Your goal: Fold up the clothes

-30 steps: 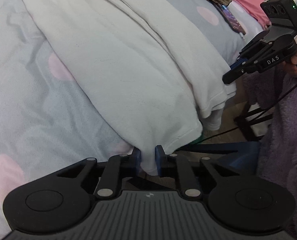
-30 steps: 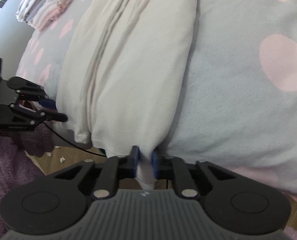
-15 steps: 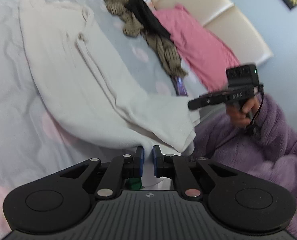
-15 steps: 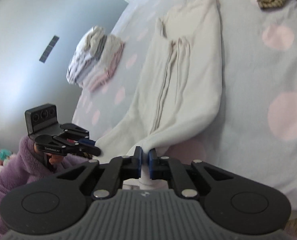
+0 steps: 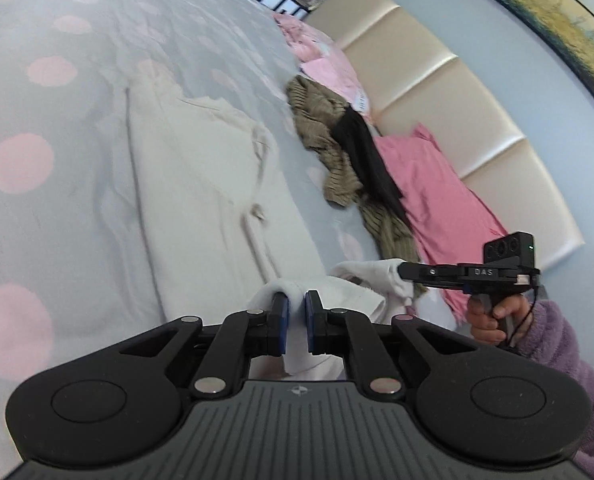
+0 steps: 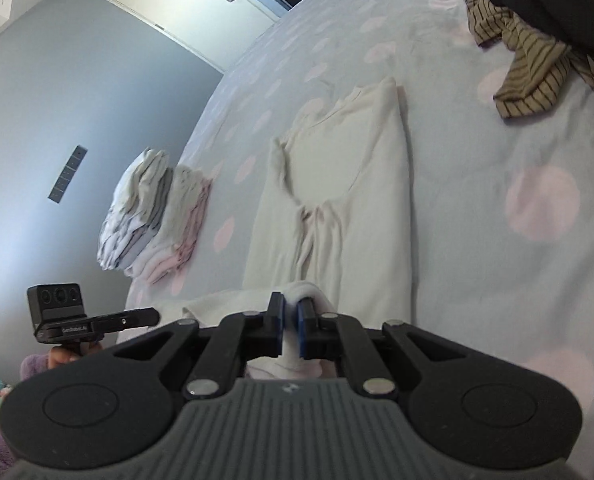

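Note:
A cream white top (image 5: 201, 200) lies lengthwise on the dotted bedsheet (image 5: 57, 120), sides folded in, neckline at the far end. My left gripper (image 5: 295, 312) is shut on one corner of its near hem, lifted off the bed. My right gripper (image 6: 290, 312) is shut on the other hem corner of the white top (image 6: 361, 184). Between the two, the raised hem curls forward over the garment's body. In the left wrist view the right gripper (image 5: 401, 270) shows at the right, held by a hand in a purple sleeve. The left gripper (image 6: 153, 314) shows low on the left in the right wrist view.
A stack of folded clothes (image 6: 153, 208) sits at the bed's left side. A striped olive garment (image 5: 337, 176) with a black piece (image 5: 369, 156) on it and a pink garment (image 5: 437, 196) lie near the padded headboard (image 5: 457, 92).
Both grippers have risen from the bed's edge and moved forward over the bed, carrying the top's hem up and toward its neckline. Both stayed shut on the cloth.

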Demonstrator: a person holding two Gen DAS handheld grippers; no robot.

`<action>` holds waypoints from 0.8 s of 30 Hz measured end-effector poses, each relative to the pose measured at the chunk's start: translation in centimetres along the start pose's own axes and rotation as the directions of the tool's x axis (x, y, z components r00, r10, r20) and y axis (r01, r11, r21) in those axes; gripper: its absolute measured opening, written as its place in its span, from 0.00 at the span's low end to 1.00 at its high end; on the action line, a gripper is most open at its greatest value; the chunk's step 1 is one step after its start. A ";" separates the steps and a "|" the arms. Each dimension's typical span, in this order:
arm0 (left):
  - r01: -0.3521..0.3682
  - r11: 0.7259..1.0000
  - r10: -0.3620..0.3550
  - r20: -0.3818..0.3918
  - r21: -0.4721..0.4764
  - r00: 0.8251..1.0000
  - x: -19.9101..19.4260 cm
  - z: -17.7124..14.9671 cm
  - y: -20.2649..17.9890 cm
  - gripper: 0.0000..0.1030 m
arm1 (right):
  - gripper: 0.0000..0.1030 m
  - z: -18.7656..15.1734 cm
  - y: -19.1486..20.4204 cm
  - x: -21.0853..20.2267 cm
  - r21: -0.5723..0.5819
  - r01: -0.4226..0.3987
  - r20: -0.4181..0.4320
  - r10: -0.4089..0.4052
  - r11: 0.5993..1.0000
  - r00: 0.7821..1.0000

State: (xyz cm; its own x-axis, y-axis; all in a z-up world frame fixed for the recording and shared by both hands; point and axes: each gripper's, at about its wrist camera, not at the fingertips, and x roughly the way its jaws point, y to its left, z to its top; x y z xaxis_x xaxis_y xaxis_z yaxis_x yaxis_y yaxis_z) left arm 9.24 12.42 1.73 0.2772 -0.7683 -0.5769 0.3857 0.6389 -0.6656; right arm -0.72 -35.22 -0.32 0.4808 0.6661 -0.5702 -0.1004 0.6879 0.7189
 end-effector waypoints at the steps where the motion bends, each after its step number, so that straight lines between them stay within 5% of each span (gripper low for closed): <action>1: -0.014 1.000 0.015 0.006 -0.016 1.000 0.4 0.4 0.6 0.07 | 0.07 0.5 -0.3 0.5 0.002 0.010 0.003 -0.010 1.000 1.000; 17: -0.181 0.974 0.177 -0.041 -0.140 0.983 5.9 2.2 6.1 0.09 | 0.11 3.2 -2.8 7.6 -0.028 0.181 -0.016 -0.182 0.983 0.983; 19: -0.169 0.976 0.167 -0.031 -0.137 0.986 5.4 2.1 5.6 0.18 | 0.14 3.1 -2.5 7.1 -0.022 0.171 -0.009 -0.171 0.985 0.985; 20: -0.158 0.977 0.157 -0.023 -0.140 0.987 5.0 2.0 5.3 0.22 | 0.27 3.0 -2.3 6.6 -0.022 0.163 -0.001 -0.163 0.986 0.987; 22: -0.158 0.978 0.159 -0.001 -0.136 0.987 4.0 1.5 4.5 0.50 | 0.43 2.5 -1.6 5.4 -0.027 0.132 0.021 -0.132 0.991 0.991; 24: -0.160 0.980 0.163 0.017 -0.122 0.986 3.1 0.8 3.7 0.51 | 0.43 1.9 -1.1 4.2 -0.052 0.131 0.037 -0.129 0.990 0.991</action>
State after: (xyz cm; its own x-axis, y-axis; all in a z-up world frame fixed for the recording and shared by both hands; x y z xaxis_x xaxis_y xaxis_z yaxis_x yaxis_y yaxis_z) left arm 12.28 12.39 -2.17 0.3511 -0.6542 -0.6699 0.2259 0.7535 -0.6175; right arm 3.06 -33.72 -2.79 0.5214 0.5605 -0.6434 -0.0817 0.7833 0.6162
